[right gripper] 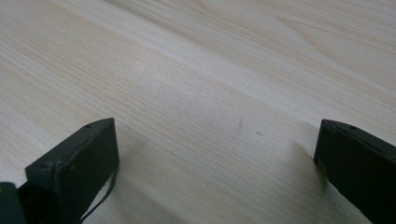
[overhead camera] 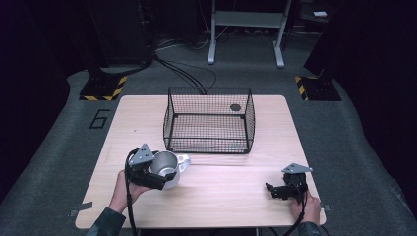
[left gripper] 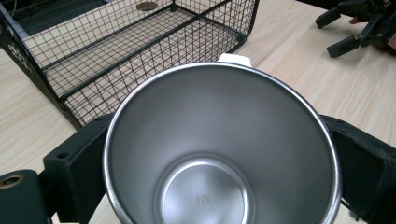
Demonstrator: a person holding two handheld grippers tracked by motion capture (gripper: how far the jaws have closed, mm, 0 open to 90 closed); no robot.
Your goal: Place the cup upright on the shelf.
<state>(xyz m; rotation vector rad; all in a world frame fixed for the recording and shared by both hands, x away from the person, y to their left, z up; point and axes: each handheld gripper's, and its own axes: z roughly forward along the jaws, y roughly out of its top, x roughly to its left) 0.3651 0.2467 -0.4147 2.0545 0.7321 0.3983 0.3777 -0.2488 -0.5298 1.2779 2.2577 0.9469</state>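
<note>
Steel mug sits at about 8 o'clock on the wooden table, tipped toward the camera, mouth open and empty. In the left gripper view the mug shows a shiny inner wall, a faint stamp on the bottom, and a white handle at the far rim. In the high view the handle points to 3 o'clock. Left gripper is clamped on the mug, one black jaw on each side of the body; left hand holds it from 6 o'clock.

Black wire basket stands upright at 12 o'clock from table centre, just beyond the mug, not touching. A small dark round disc shows at the basket's far right corner; can't tell whether it's inside the basket.

Right gripper is at 4 o'clock near the table's edge, well apart from the mug, jaws spread wide with nothing between, bare wood under them in the right gripper view. Right hand grips it from behind.
</note>
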